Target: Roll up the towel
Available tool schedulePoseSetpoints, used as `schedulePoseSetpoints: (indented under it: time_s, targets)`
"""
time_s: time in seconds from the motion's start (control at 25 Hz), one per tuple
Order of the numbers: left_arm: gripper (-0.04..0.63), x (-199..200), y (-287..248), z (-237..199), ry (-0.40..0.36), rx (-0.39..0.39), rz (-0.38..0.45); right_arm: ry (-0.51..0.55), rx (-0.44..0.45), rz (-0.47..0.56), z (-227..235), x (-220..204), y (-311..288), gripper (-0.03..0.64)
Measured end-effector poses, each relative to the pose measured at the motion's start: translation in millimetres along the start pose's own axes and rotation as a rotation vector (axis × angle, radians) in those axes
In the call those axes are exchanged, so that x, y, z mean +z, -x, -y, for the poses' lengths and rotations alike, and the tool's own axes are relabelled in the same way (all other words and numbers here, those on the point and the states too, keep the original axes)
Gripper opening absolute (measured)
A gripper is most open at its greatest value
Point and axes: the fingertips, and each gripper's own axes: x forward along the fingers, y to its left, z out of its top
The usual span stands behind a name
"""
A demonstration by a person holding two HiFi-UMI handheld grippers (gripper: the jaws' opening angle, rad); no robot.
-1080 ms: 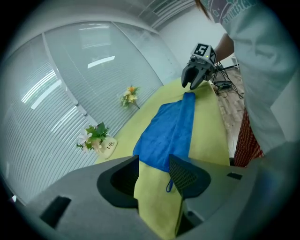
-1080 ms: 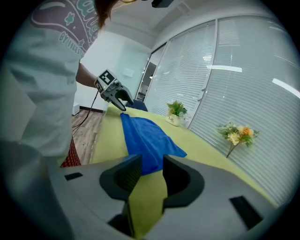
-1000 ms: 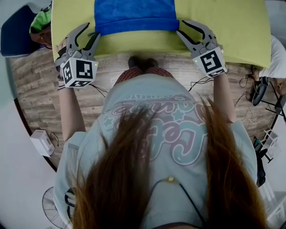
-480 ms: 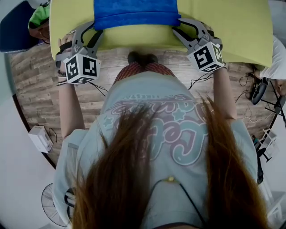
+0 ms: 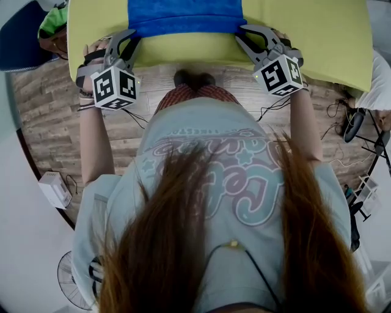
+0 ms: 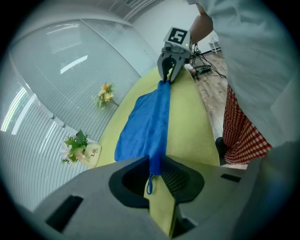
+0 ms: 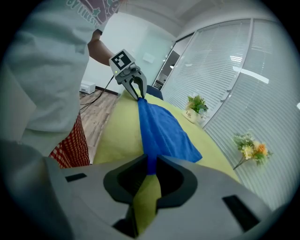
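A blue towel [image 5: 183,15] lies flat on the yellow-green table [image 5: 317,43], with its near edge slightly folded over. My left gripper [image 5: 130,39] is at the towel's near left corner and my right gripper [image 5: 242,34] at its near right corner. Both pairs of jaws have just been closing with towel between them. In the left gripper view my left gripper [image 6: 154,165] pinches the corner with a small hanging loop, and the towel [image 6: 145,117] stretches to the right gripper [image 6: 169,76]. In the right gripper view my right gripper [image 7: 151,169] nips the towel [image 7: 161,131] edge, across from the left gripper [image 7: 139,96].
A small potted plant [image 6: 82,149] and a flower sprig [image 6: 106,94] stand at the table's far side by the glass wall. The person stands against the table's near edge. On the wooden floor are cables [image 5: 275,110], a white box [image 5: 56,192] and a fan [image 5: 76,284].
Both grippers moved forward onto the towel's near corners, rolled inward, and their jaws closed on the cloth.
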Motion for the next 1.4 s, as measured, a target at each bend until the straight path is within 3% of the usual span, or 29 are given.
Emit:
schedulePoseSetpoints:
  time_s: [0.2, 0.32, 0.96, 1.28, 1.4]
  targets:
    - [0.035, -1, -1, 3, 0.023, -0.007, 0.006, 0.018, 0.014, -0.01, -3, 0, -2, 0.021]
    - [0.028, -1, 1, 3, 0.068, -0.032, 0.021, -0.005, 0.028, -0.012, -3, -1, -1, 0.018]
    - [0.026, 1, 26, 30, 0.139, -0.104, 0.055, -0.07, 0.072, 0.045, -29, 8, 30, 0.018]
    - [0.026, 4, 34, 39, 0.124, -0.114, 0.045, -0.075, 0.116, 0.036, -43, 9, 39, 0.018]
    - [0.028, 4, 35, 36, 0.129, -0.124, 0.038, -0.134, 0.15, 0.027, -42, 9, 38, 0.018]
